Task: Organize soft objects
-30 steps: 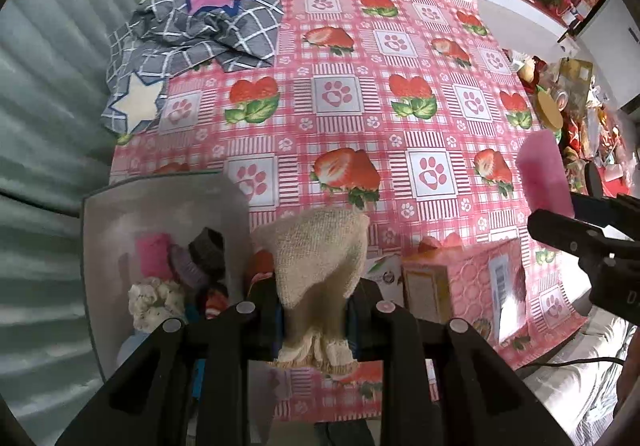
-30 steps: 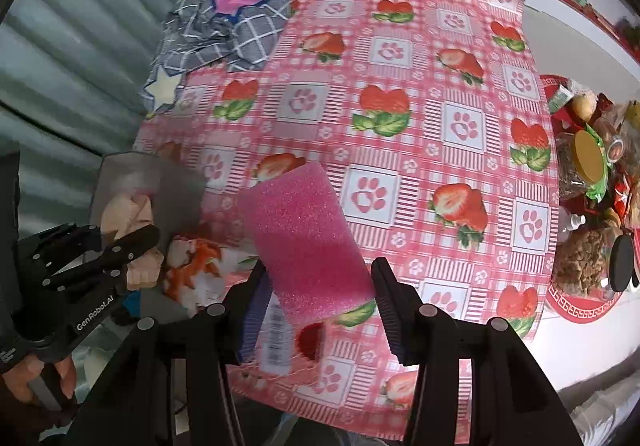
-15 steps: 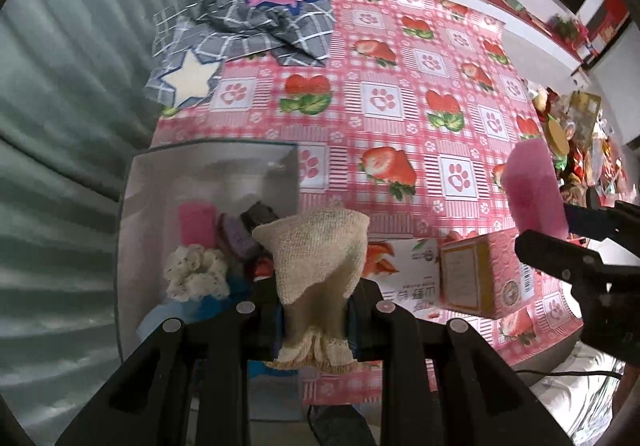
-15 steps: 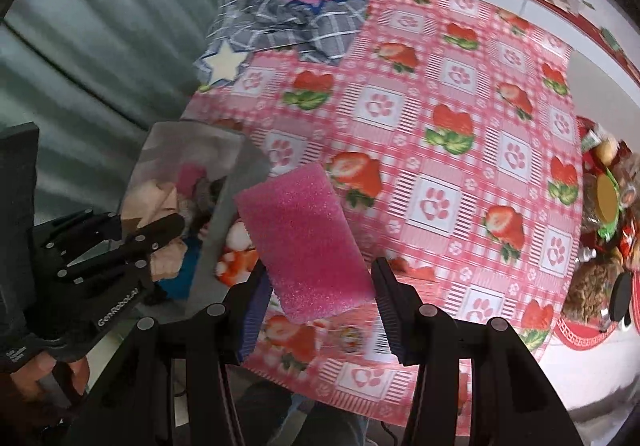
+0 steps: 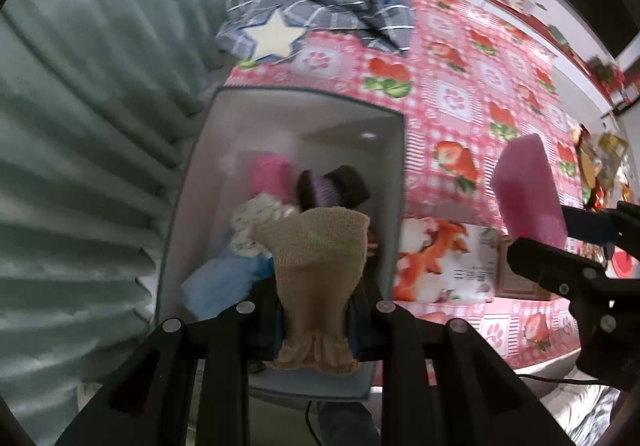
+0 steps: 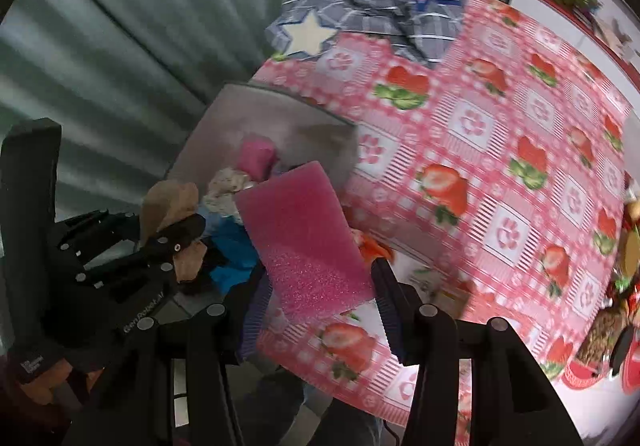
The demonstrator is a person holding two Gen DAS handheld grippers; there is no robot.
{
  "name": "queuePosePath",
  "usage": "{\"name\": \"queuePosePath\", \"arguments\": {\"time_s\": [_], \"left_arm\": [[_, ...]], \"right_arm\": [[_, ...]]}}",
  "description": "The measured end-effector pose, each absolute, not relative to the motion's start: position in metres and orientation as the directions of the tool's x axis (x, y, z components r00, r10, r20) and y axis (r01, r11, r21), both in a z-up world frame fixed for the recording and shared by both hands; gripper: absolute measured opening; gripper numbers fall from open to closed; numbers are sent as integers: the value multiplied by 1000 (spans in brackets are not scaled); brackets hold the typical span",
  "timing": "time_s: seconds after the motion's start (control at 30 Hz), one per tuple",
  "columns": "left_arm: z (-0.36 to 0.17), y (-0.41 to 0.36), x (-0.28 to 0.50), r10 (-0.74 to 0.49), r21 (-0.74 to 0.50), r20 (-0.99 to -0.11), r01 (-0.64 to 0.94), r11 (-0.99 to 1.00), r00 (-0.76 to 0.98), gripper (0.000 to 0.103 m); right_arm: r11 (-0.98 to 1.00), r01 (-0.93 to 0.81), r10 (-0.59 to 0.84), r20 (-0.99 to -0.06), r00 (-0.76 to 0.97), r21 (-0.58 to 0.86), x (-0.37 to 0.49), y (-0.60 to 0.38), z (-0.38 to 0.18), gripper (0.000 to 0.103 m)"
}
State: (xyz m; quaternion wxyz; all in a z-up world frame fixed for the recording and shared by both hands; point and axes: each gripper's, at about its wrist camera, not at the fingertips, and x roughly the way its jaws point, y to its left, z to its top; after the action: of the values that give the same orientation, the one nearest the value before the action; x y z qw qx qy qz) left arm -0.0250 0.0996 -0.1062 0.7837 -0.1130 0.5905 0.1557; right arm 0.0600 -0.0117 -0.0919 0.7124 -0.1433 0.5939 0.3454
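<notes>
Now beige sock [image 5: 320,266] between left tongs [image 5: 316,320].

- Tan knitted cloth [image 5: 320,266] is standing bunched and upright, clamped in the left claw [image 5: 316,320] above the open bin [image 5: 394,214].
- Pink foam sponge [image 6: 304,238] is tilting, gripped at its lower end by the right claw [image 6: 320,306].
- Bin is sitting at the worktop's edge, holding pink, purple, white and blue soft items.

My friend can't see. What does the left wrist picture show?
The left claw holds a tan knitted sock above a white bin of soft things. Beside it, the right claw holds a pink sponge over a strawberry tablecloth.
</notes>
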Motion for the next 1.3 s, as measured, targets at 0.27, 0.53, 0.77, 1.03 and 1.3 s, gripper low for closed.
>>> {"name": "queuePosePath", "arguments": {"time_s": [0.27, 0.53, 0.77, 1.03, 1.3], "left_arm": [[-119, 127, -48, 115, 6, -970, -453, 891, 213, 26], [-116, 139, -59, 167, 25, -954, -494, 869, 247, 79], [-113, 146, -59, 136, -18, -955, -511, 859, 262, 86], [-112, 149, -62, 213, 68, -957, -560, 826, 197, 90], [-113, 136, -75, 209, 79, -959, -526, 847, 192, 91]], "right_arm": [[662, -719, 317, -949, 12, 212, 54, 40, -100, 52], [633, -745, 312, -950, -6, 212, 57, 70, -104, 62], [651, -729, 306, -952, -3, 211, 62, 72, -104, 99], [643, -756, 256, -965, 62, 122, 55, 67, -106, 102], [622, -780, 226, -970, 94, 70, 46, 66, -102, 102]]}}
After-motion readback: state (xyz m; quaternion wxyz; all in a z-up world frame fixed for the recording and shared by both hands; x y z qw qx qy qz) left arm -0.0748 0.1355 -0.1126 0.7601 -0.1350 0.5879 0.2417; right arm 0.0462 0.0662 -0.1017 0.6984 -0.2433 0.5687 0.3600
